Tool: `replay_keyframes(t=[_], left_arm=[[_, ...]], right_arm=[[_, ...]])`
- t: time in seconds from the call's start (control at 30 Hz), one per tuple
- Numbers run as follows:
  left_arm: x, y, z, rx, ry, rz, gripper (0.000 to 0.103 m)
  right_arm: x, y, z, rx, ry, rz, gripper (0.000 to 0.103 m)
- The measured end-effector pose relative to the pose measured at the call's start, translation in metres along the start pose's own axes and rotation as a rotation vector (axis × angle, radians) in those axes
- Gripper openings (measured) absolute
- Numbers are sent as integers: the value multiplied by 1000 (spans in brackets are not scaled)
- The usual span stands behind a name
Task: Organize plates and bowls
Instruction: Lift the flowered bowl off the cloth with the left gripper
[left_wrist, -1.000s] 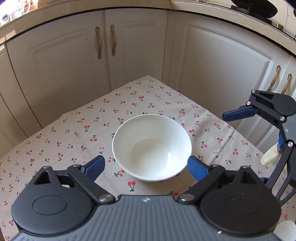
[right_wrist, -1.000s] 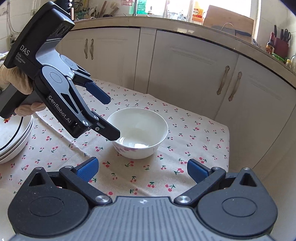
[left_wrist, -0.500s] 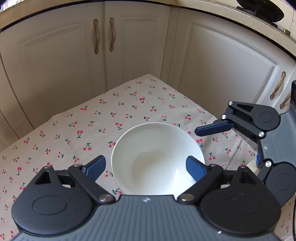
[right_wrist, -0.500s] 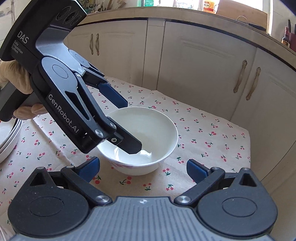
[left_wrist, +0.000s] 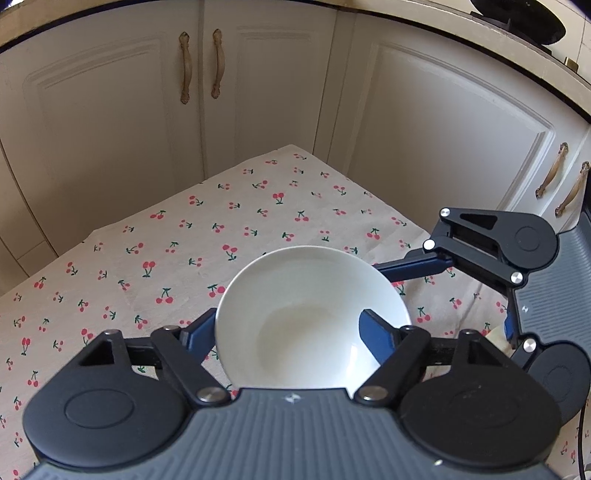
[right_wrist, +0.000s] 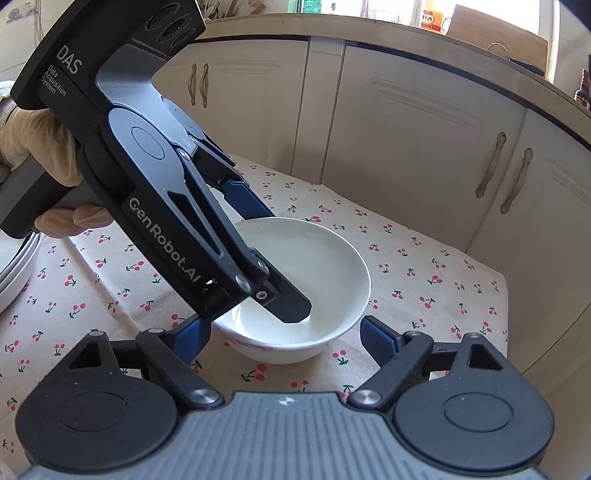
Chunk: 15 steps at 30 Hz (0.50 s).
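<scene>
The left gripper (left_wrist: 288, 332) points steeply down from the lower edge of the left wrist view, a gloved hand (right_wrist: 40, 155) holding its grey handle at the upper left of the right wrist view. Its jaws are closing across the rim of the round white ceramic bowl (left_wrist: 310, 317): one blue finger sits outside the wall at the left, the other reaches inside over the rim at the right, and whether the pads already press the wall cannot be told.

The right gripper (right_wrist: 286, 332) slants down from the bottom of its own view, jaws closing with the bowl's near side between the blue fingertips (right_wrist: 376, 334), which stand clear of it on both sides.

The bowl stands upright, mouth up, in the middle of both views on a beige cloth printed with red cherries (left_wrist: 166, 251); being round, it has no long axis. The cloth's far corner points toward cream panelled cabinet doors with bronze handles (left_wrist: 201, 66), which fill the upper half. A stack of white plates with dark rims (right_wrist: 14, 269) lies at the left edge of the right wrist view, well apart from the bowl.
</scene>
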<state>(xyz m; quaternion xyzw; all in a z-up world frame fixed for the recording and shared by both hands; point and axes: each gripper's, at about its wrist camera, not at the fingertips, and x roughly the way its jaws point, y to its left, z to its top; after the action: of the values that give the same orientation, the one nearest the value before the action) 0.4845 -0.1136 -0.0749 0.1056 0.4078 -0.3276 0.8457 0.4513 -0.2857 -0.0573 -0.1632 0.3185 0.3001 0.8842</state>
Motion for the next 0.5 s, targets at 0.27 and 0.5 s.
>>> replay_keyframes(t=[0.27,0.5], left_arm=[[2,1,-1,0,4,-7,79],[0,1,-1,-6,7,-13,79]], right_arm=[[0,0,2,3,4,9,89],[1,1,3,11,17,3,89]])
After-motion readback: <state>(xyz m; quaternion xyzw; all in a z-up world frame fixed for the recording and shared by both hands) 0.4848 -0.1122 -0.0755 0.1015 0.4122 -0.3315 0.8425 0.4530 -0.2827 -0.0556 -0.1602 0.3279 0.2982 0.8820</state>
